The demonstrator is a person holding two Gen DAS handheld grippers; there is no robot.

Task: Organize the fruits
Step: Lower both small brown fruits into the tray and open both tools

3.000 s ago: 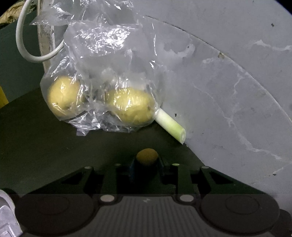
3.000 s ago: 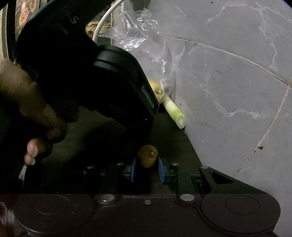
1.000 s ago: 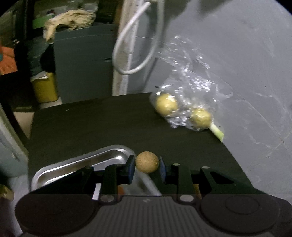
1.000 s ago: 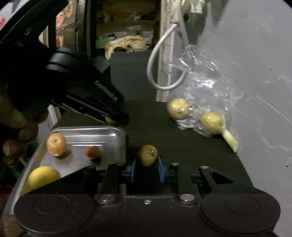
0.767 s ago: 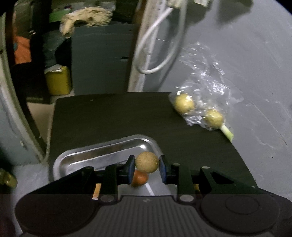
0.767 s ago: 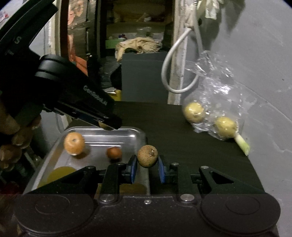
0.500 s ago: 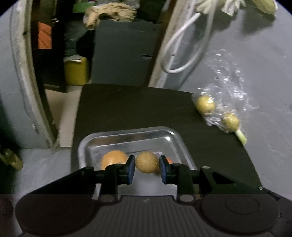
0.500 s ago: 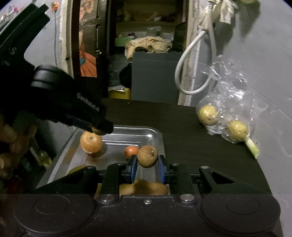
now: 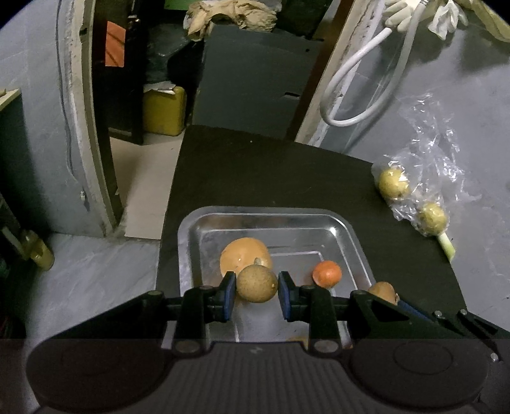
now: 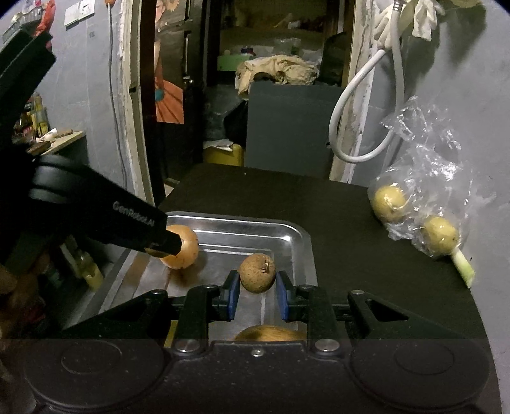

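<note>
Two yellow-green round fruits (image 9: 394, 183) sit inside a crumpled clear plastic bag (image 9: 430, 165) at the far right edge of the black tabletop (image 9: 271, 178), against the grey wall, with a pale green stalk (image 9: 447, 246) poking out of the bag's near end. Behind the bag a white looped hose (image 9: 357, 92) hangs down beside a door frame, and past the table stand a dark grey cabinet (image 9: 255, 82) topped with a beige crumpled cloth (image 9: 229, 14) and a yellow plastic canister (image 9: 164, 111) on the floor.

Nearer, a shiny rectangular metal tray (image 9: 191, 229) lies on the tabletop. From the left wrist camera it holds a large orange round fruit (image 9: 242, 254) and a small red-orange fruit (image 9: 326, 274). The left gripper (image 9: 256, 294) hangs over the tray, its blue pads closed narrowly on a rough brown round fruit (image 9: 256, 283). At the tray's right edge the tip of the other tool shows with a brownish fruit in it.

The right wrist camera shows what the left one cannot: the left gripper's black body (image 10: 105, 219) reaching in from the left, partly covering the large orange fruit, with the person's hand dim in the lower left corner. The right gripper (image 10: 257, 294) is also above the tray, pinching a second brown speckled fruit (image 10: 257, 277) between its pads. Just below it, an orange-brown fruit (image 10: 267, 334) lies mostly hidden behind the gripper's body. The small red-orange fruit is not visible in this view.
</note>
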